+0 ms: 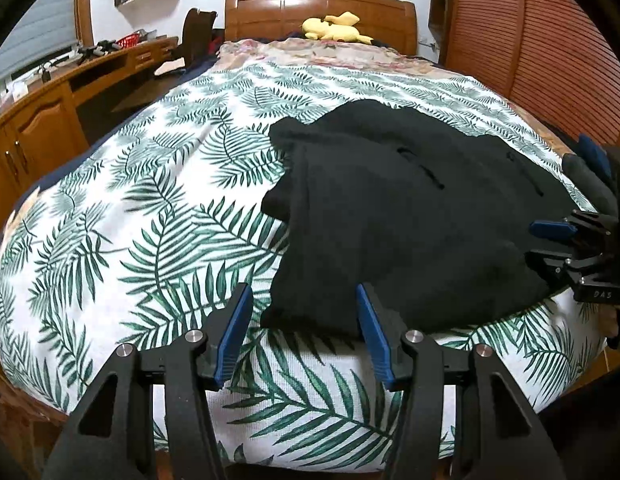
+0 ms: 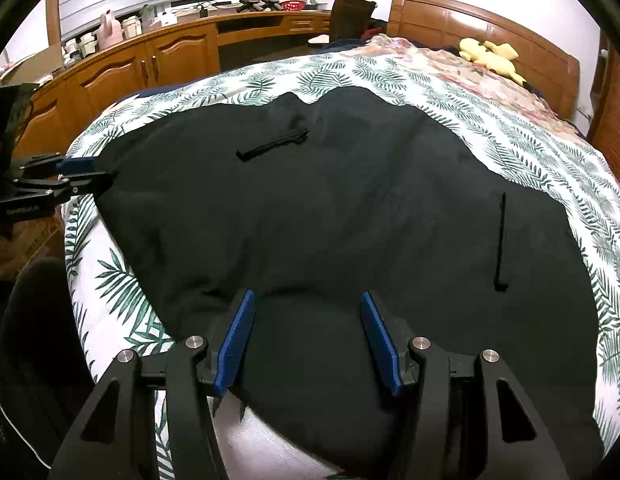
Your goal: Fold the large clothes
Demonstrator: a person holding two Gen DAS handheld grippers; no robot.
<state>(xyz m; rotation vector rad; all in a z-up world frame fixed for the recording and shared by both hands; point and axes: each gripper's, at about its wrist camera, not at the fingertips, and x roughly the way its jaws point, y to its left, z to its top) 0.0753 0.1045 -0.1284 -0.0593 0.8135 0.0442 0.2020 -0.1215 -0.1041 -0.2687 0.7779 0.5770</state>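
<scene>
Garment at the bed's near edge, both grippers spread and empty.
Black garment (image 2: 330, 208) lies flat across the bed (image 1: 149, 208), long axis crosswise; right gripper (image 2: 307, 344) hovers over its near hem, left gripper (image 1: 305, 336) just off its left corner.

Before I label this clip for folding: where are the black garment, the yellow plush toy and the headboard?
black garment (image 2: 330, 220): right wrist view, middle of the cloth.
yellow plush toy (image 1: 334, 29): left wrist view, its body.
headboard (image 1: 269, 12): left wrist view, wooden panel.
</scene>
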